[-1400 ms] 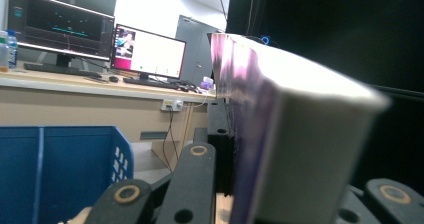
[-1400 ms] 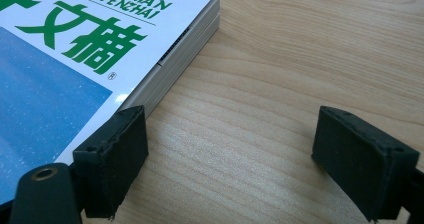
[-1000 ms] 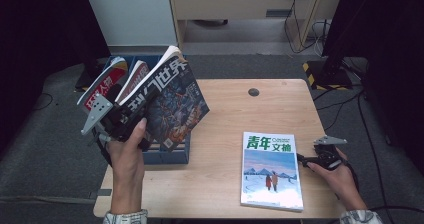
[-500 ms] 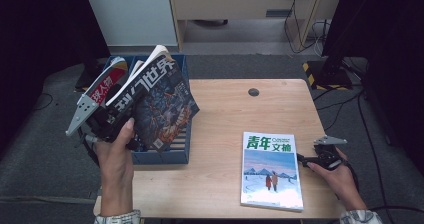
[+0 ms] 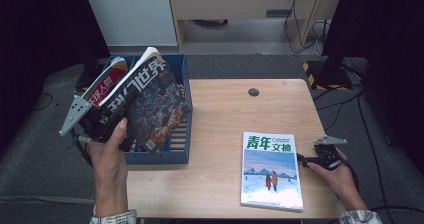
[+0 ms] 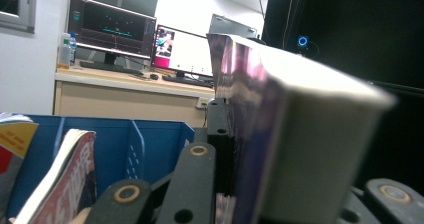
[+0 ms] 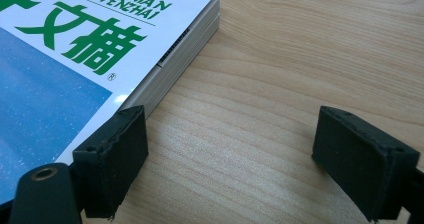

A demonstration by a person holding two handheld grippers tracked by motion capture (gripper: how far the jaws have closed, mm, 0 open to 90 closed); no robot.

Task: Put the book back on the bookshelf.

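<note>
While the left gripper (image 5: 117, 121) clamps a dark-covered magazine (image 5: 152, 106) tilted above the blue bin (image 5: 181, 149) at the table's (image 5: 225, 109) left edge, the right gripper (image 5: 305, 158) rests on the wood at near right, jaws spread, just beside a white-and-blue magazine (image 5: 271, 170) lying flat.

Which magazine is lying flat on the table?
The green-titled magazine with the snowy blue picture lies flat on the table, beside the right gripper. The dark one is held up over the blue bin; the red one stands inside it.
</note>
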